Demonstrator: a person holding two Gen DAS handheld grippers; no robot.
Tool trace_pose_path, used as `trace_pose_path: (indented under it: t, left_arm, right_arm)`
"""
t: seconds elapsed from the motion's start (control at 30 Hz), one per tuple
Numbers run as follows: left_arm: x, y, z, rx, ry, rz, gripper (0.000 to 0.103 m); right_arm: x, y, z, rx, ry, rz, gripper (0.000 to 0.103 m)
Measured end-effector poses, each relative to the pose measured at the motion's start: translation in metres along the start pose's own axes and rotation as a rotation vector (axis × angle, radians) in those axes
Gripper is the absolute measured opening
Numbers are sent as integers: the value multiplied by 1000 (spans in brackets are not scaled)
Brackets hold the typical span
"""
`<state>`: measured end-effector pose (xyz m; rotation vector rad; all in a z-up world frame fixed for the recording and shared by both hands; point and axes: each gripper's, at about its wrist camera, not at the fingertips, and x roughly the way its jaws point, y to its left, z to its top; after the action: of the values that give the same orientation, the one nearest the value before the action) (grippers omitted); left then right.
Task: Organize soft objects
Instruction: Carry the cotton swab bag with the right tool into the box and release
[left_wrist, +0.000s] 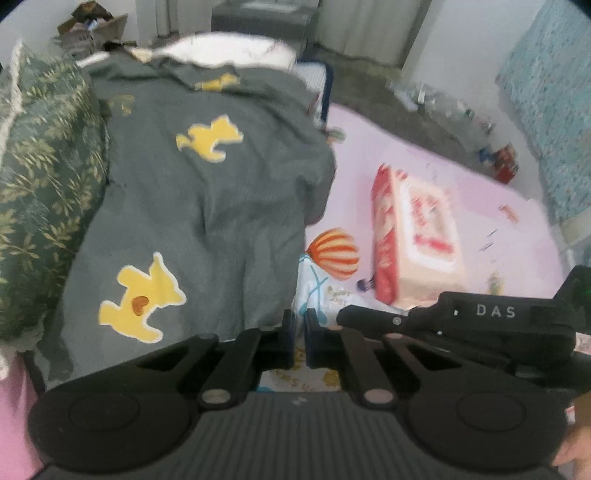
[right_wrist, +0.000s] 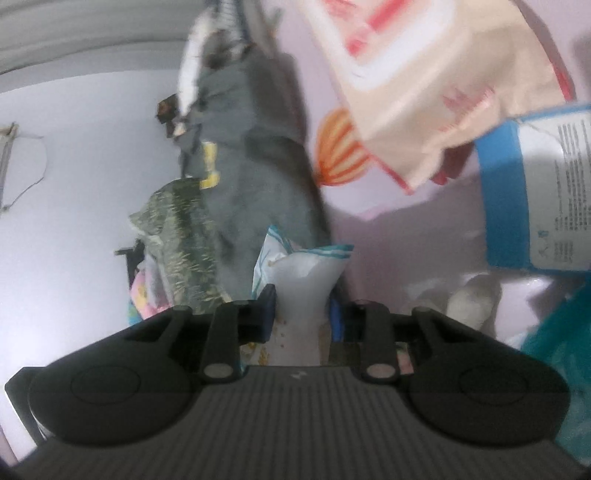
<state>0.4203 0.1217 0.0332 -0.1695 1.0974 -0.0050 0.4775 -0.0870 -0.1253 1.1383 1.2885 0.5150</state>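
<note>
This is a bedroom in a home. In the left wrist view a bed with a pink sheet (left_wrist: 424, 155) fills most of the frame, a grey blanket with yellow animal shapes (left_wrist: 207, 192) spread over its left half. A green leaf-print pillow (left_wrist: 40, 192) lies at the left edge and a white pillow (left_wrist: 229, 50) at upper centre. Long curtains (left_wrist: 354, 26) hang along the top, with a cluttered cardboard box (left_wrist: 92, 29) at upper left.

left claw (left_wrist: 301, 338) points steeply down, its jaws drawn nearly together. right claw (right_wrist: 304, 314) tilts gently down, jaws clamped on a pinch of white cloth (right_wrist: 306, 291). it lies just beside the left claw.
</note>
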Motion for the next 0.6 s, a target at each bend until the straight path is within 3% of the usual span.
trace_pose_path:
  t: [0.17,0.3,0.47,0.6]
  left_arm:
    - [-57,-26,-7,9,-89,-40,4]
    - [-100,-68,-25,45,-138,-115,4]
    - [-123,-144,-54,134,-145,-245,4]
    - [-117,-217,-81,211,-109,-349,4]
  right_arm:
    - [-46,36,-10,-106,-28,59,27]
    - [-112,54,-23,-217,-66,89,26]
    - [-216,42,-38,-298,-149,74,26]
    - [-310,9,-47,-332,-245,14,26]
